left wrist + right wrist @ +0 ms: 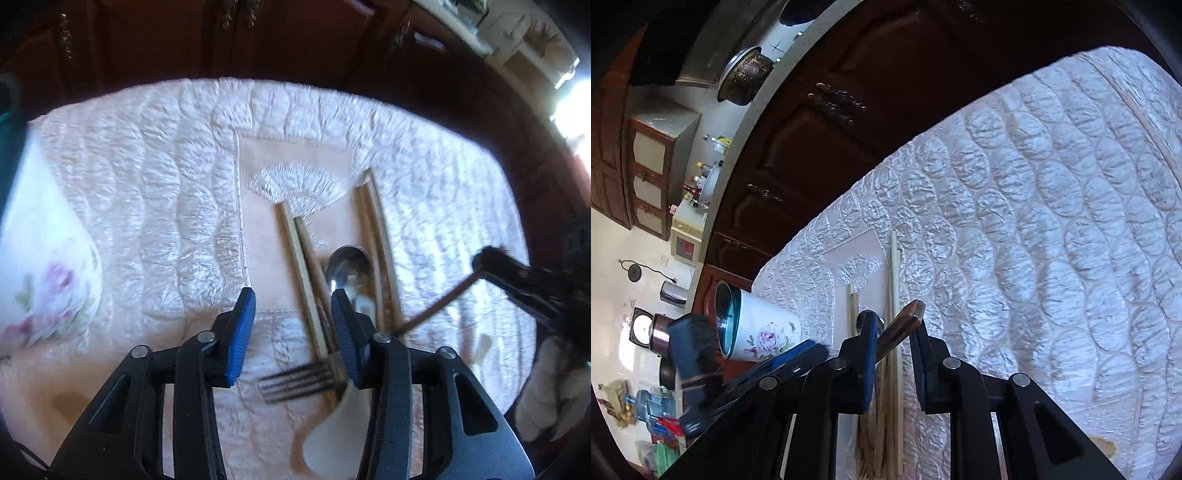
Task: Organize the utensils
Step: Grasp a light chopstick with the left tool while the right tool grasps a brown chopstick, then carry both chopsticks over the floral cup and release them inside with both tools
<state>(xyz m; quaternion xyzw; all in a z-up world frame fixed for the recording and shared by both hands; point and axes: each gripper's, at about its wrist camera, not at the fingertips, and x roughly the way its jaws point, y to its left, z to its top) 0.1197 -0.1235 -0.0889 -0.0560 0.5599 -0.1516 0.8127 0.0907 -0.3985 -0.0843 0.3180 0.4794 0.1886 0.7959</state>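
On a quilted white cloth (pixel 147 192) lies a pile of utensils: pale wooden chopsticks (pixel 301 266), a metal spoon (pixel 347 266), a dark fork (pixel 295 382) and a cream ceramic spoon (pixel 340 435). My left gripper (pixel 293 325) is open and empty just above the pile. My right gripper (pixel 895 339) shows at the right of the left wrist view (pixel 517 284); it is shut on a brown wooden handle (pixel 899 330), tilted and lifted off the cloth. A white floral cup (pixel 757 328) stands left of the pile, also in the left wrist view (pixel 51 273).
Dark wooden cabinets (pixel 258 44) run behind the table's far edge. More chopsticks (pixel 894 280) lie on a pink napkin (pixel 864 251). A kitchen counter with pots and bottles (pixel 746 74) is in the background.
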